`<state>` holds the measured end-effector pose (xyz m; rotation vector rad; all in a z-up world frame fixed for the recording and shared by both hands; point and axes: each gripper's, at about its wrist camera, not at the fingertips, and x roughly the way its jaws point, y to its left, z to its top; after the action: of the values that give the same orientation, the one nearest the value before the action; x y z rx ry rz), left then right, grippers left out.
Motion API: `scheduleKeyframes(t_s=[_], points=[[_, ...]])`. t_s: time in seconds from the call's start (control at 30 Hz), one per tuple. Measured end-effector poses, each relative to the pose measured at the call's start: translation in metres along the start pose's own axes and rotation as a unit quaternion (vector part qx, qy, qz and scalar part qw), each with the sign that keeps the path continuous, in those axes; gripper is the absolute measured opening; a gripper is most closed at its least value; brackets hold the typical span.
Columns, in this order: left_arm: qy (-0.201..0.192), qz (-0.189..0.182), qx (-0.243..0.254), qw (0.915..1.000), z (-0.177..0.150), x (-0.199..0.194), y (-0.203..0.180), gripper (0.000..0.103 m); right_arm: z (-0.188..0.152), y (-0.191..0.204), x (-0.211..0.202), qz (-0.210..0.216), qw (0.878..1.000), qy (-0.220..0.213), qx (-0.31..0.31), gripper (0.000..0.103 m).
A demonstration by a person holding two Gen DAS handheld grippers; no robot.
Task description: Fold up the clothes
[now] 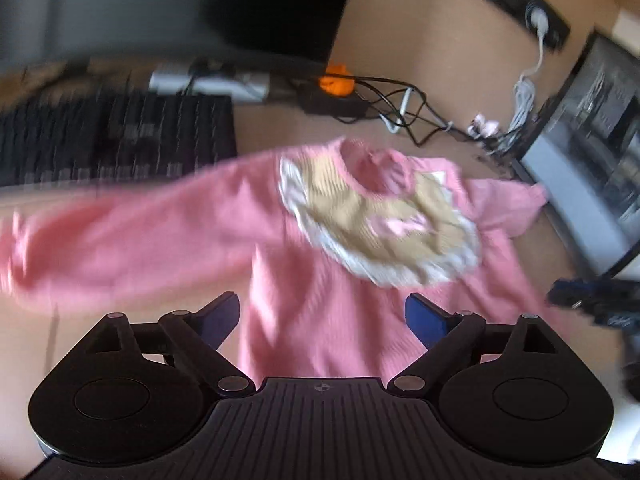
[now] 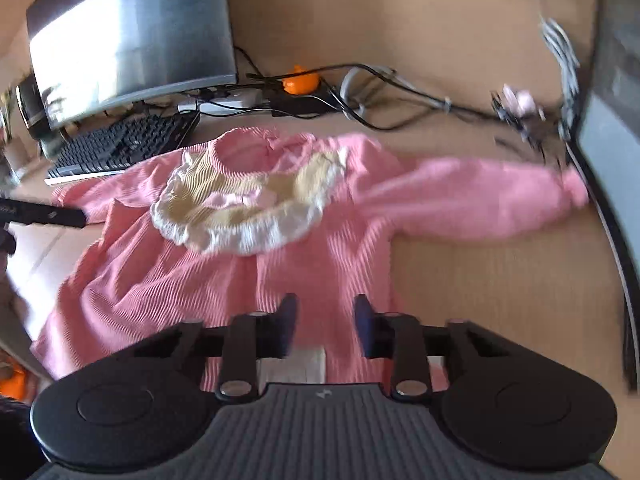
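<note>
Ahead and to the left of the left gripper (image 1: 322,312), a pink sleeve (image 1: 120,240) is stretching across the tan surface (image 1: 120,344), blurred, with a black keyboard (image 1: 120,136) lying beyond it. The left gripper is standing released, its blue pads (image 1: 426,318) wide apart and touching nothing. The body of the pink sweater (image 1: 320,320) is lying directly between and just beyond those pads, spread flat on the surface, and its cream ruffled collar (image 1: 384,224) is sitting further ahead and slightly right. At the right edge of that view the other gripper is showing as a dark blue blur.

From the right wrist view, a monitor (image 2: 132,40) and the keyboard are standing far ahead to the left, with an orange object (image 2: 300,80) among cables at the back. The right gripper (image 2: 326,320) is hovering over the lower part of the sweater, jaws narrowed but with a clear gap; fabric is lying under and between the pads, and they are not pressing on it. The other sleeve (image 2: 480,196) is reaching away ahead and to the right, its cuff lying beside a second screen.
</note>
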<state>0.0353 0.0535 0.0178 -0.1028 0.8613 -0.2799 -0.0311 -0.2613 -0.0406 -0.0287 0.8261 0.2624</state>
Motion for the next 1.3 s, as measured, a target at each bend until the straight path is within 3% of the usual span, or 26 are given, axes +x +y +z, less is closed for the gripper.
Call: scheduleKeyframes(t_s=[0.17, 0.27, 0.37, 0.47, 0.57, 0.7, 0.77, 0.8, 0.83, 0.87, 0.9, 0.97, 1.07, 1.17, 1.23, 1.3], points=[[0.005, -0.008, 0.051, 0.9986, 0.028, 0.038, -0.024, 0.094, 0.037, 0.018, 0.027, -0.03, 0.999, -0.015, 0.001, 0.028], [-0.007, -0.002, 0.065, 0.9978, 0.045, 0.055, -0.037, 0.089, 0.062, 0.015, 0.052, -0.017, 1.0, -0.016, 0.018, 0.028], [-0.014, 0.026, 0.051, 0.9983, 0.061, 0.072, -0.041, 0.089, 0.087, 0.015, 0.077, 0.006, 1.0, -0.018, 0.0, 0.025], [-0.003, 0.04, 0.017, 0.9991, 0.08, 0.092, -0.043, 0.09, 0.107, 0.017, 0.098, 0.024, 0.999, -0.026, -0.027, 0.025], [0.017, 0.063, 0.013, 0.9978, 0.094, 0.117, -0.053, 0.089, 0.121, 0.012, 0.125, 0.02, 0.998, -0.034, -0.045, 0.025], [0.047, 0.115, 0.011, 0.9922, 0.099, 0.15, -0.064, 0.083, 0.119, -0.005, 0.155, -0.043, 0.998, -0.032, -0.029, 0.044], [0.052, 0.131, 0.011, 0.99, 0.096, 0.159, -0.066, 0.078, 0.111, -0.019, 0.159, -0.033, 0.999, -0.029, -0.005, 0.048], [0.054, 0.139, 0.012, 0.9888, 0.095, 0.164, -0.066, 0.074, 0.107, -0.024, 0.163, -0.02, 1.0, -0.023, 0.006, 0.047], [0.046, 0.148, 0.021, 0.9876, 0.094, 0.165, -0.069, 0.062, 0.104, -0.03, 0.166, -0.006, 1.0, -0.018, 0.016, 0.042], [0.038, 0.152, 0.036, 0.987, 0.094, 0.165, -0.072, 0.037, 0.102, -0.031, 0.166, 0.0, 1.0, -0.028, 0.008, 0.033], [0.039, 0.159, 0.052, 0.9851, 0.096, 0.165, -0.075, 0.025, 0.103, -0.032, 0.165, 0.01, 1.0, -0.028, -0.002, 0.016], [0.022, 0.162, 0.063, 0.9846, 0.106, 0.156, -0.078, 0.01, 0.109, -0.035, 0.158, 0.03, 0.999, -0.037, -0.012, 0.01], [-0.018, 0.191, 0.068, 0.9791, 0.124, 0.15, -0.073, 0.009, 0.119, -0.037, 0.149, 0.013, 0.997, -0.068, -0.045, 0.009], [-0.02, 0.202, 0.04, 0.9783, 0.13, 0.154, -0.059, 0.012, 0.126, -0.045, 0.16, -0.001, 0.998, -0.054, -0.041, 0.012], [-0.022, 0.187, 0.025, 0.9818, 0.125, 0.145, -0.055, 0.02, 0.125, -0.05, 0.16, -0.014, 0.998, -0.05, -0.032, 0.032], [-0.019, 0.158, 0.019, 0.9871, 0.114, 0.13, -0.058, 0.035, 0.119, -0.055, 0.146, -0.018, 0.998, -0.066, -0.016, 0.044]])
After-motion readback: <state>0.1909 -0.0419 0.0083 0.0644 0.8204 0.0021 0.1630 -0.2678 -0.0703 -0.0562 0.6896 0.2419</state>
